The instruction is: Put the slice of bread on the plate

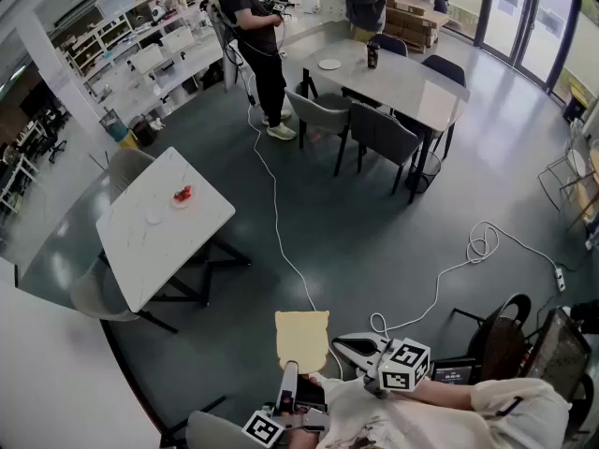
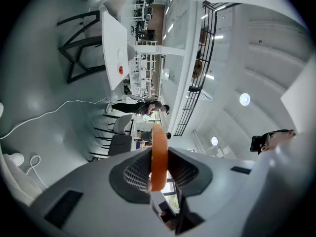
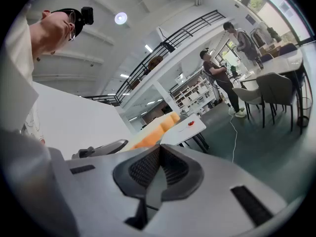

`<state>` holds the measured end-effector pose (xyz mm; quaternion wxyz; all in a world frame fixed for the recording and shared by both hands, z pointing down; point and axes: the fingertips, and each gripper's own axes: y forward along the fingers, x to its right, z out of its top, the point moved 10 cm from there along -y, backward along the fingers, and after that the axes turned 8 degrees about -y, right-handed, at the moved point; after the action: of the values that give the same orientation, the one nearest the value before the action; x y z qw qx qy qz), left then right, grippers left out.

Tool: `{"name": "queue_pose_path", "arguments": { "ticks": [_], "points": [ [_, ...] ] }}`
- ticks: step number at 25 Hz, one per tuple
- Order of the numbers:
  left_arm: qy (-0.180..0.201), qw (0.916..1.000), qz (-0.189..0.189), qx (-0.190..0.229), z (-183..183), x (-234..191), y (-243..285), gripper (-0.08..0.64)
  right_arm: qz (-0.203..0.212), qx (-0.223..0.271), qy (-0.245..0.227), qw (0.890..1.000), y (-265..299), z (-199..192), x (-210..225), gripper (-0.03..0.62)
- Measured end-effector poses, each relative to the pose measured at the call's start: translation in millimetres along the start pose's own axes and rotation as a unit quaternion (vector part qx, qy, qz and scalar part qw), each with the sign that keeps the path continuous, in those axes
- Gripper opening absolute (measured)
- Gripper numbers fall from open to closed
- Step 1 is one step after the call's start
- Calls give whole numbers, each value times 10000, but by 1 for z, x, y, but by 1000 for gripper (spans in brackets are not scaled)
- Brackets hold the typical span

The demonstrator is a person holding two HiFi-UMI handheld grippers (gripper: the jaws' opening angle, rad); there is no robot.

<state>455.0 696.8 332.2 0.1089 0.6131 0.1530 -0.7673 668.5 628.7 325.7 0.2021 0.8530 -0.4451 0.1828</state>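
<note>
My left gripper (image 1: 290, 374) is closest to me, low in the head view. Its two fingers pinch the bread (image 1: 301, 340) by the near edge, and the slice sticks out flat in the air over the grey floor (image 1: 374, 223). In the left gripper view the bread shows edge-on, squeezed between the dark pads.

My right gripper (image 1: 348, 346) is just beside the bread, on its right. Its fingers are closed together with nothing in them.

A white cable (image 1: 281, 223) runs away from me across the floor. To the left stands a white table (image 1: 197, 237). A small red thing (image 1: 182, 195) lies on it, and just beside that is a pale round plate (image 1: 153, 218) — it is faint and hard to see. The bread is well apart from it.

Farther off is a long table (image 1: 412, 87) with grey chairs (image 1: 323, 115) — two people (image 1: 257, 36) stand near it.
</note>
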Motion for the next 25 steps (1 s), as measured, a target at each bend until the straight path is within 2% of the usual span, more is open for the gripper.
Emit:
{"name": "queue_pose_path", "arguments": {
  "ticks": [8, 13, 18, 20, 21, 23, 25],
  "points": [
    [130, 9998, -72, 93, 28, 7, -9, 97, 94, -151, -88, 9998, 23, -5, -17, 5],
    [196, 9996, -195, 82, 51, 10, -12, 97, 178, -74, -159, 9997, 47, 3, -26, 5],
    [423, 9984, -96, 366, 87, 20, -36, 97, 248, -152, -204, 9994, 86, -1, -50, 5],
    [739, 9964, 105, 399, 102, 22, -50, 97, 236, -175, -210, 9993, 101, -5, -62, 5],
    [1041, 9936, 268, 349, 110, 24, -56, 97, 204, -164, -207, 9994, 108, -8, -70, 5],
    [1789, 9819, 578, 218, 125, 33, -65, 97, 168, -122, -244, 9995, 120, -13, -84, 5],
    [2443, 9659, 837, 165, 134, 42, -70, 97, 197, -96, -404, 9989, 130, -15, -98, 5]
  ]
}}
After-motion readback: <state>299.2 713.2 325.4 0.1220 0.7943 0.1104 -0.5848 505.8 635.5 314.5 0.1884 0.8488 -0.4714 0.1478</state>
